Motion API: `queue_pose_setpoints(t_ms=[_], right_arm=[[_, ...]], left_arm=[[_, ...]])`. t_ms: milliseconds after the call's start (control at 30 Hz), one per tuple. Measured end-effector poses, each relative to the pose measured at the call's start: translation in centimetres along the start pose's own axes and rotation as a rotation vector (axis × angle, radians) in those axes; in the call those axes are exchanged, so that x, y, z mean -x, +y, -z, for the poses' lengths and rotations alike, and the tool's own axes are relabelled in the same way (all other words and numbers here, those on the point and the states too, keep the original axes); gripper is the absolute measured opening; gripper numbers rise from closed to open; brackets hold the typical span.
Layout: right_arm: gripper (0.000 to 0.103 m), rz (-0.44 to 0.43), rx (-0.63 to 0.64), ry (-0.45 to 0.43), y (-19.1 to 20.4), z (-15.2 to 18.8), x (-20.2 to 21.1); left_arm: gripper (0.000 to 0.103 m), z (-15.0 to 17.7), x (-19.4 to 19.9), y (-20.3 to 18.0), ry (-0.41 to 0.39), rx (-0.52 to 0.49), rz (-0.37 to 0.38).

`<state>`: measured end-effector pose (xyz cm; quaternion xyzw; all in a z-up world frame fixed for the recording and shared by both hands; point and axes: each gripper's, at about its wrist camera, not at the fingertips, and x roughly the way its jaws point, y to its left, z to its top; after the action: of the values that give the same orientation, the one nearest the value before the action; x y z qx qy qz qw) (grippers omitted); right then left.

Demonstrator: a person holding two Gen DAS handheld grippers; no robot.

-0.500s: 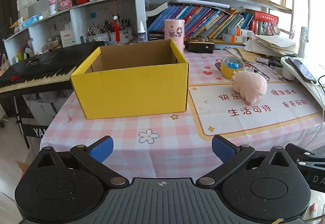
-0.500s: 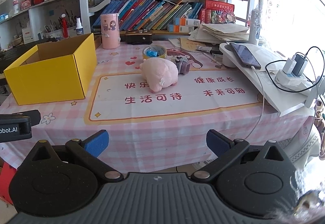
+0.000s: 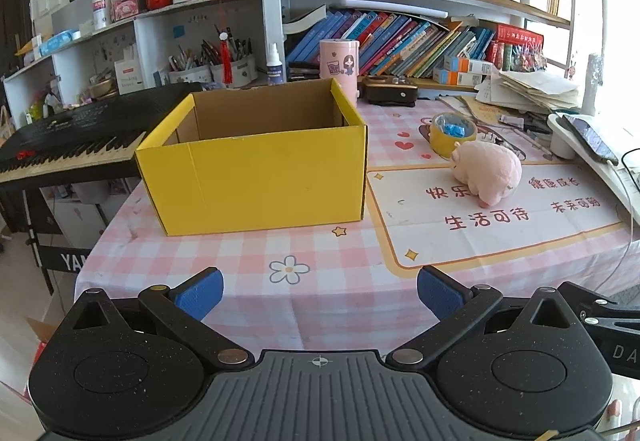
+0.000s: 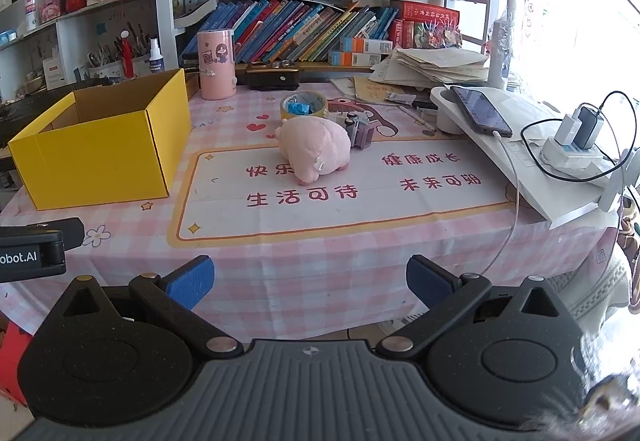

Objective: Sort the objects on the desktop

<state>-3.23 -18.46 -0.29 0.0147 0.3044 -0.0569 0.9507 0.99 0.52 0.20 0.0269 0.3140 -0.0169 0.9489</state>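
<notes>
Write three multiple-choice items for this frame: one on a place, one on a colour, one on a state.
1. Where does the tape roll lie relative to the plush pig?
A. inside the box
B. just behind the pig, toward the shelves
C. on the keyboard

2. What colour is the outside of the box?
A. yellow
B. blue
C. white

3. How do the left gripper and right gripper stand?
A. both shut on the pig
B. left shut, right open
C. both open, holding nothing

Answers:
1 B: the right wrist view shows the roll on the cloth right behind the pig.
2 A: its outer walls are yellow, the inside plain brown card.
3 C: in each wrist view the blue pads stand wide apart with only tablecloth between them.
</notes>
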Motion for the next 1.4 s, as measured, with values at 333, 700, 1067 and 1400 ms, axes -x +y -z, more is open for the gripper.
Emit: queue_pose_setpoints(t_ms=[333,700,1067,1400], right_arm=[[0.103,0.004,-0.002,0.002,0.1,0.0,0.0],[0.103,0.004,-0.002,0.005,0.4,0.1,-0.1],[0.103,0.008,-0.005,0.008,0.6,0.0,-0.1],[0.103,0.017,-0.014,0.016,1.1,0.0,-0.4]], left_arm=[[0.103,-0.1,-0.3,-0.1,0.008,-0.012,0.02],[0.103,-0.1,-0.2,0.1,0.0,-0.019,0.036],[0.103,-0.2,-0.5,0.6,-0.008,-0.025,0.038],[0.103,-0.1,-0.8,1.5,-0.022,0.001,0.083]])
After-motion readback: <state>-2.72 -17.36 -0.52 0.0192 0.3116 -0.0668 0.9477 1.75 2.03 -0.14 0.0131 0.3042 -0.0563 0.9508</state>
